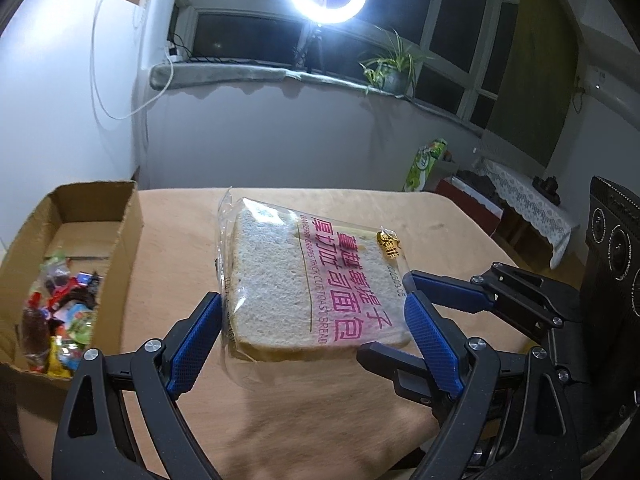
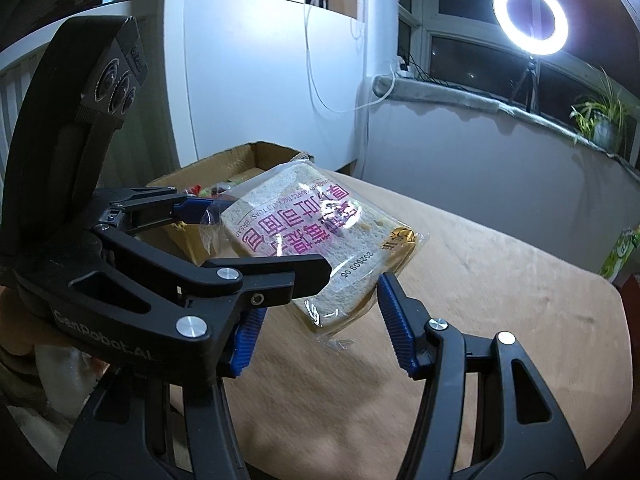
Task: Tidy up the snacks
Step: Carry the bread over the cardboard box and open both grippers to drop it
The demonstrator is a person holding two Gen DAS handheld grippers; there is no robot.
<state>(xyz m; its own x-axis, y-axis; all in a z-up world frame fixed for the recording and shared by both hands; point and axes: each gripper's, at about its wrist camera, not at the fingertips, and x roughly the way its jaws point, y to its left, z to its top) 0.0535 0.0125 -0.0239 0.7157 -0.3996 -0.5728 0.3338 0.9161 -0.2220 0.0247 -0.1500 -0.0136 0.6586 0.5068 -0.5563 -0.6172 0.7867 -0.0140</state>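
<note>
Here, the toast packet (image 1: 316, 284) is hanging above the table (image 1: 320, 420), spanning the spread blue pads of the left gripper (image 1: 316, 332), which is clamping its edges. The right gripper (image 2: 316, 320) is sitting spread wide just beside the packet's (image 2: 316, 240) near corner, gripping nothing. The left gripper's black finger is crossing in front of the right camera, hiding part of the wrapper. A cardboard box (image 1: 128, 232) of mixed sweets (image 1: 60, 316) is standing at the table's left edge.

Box's (image 1: 128, 216) near corner off-frame
</note>
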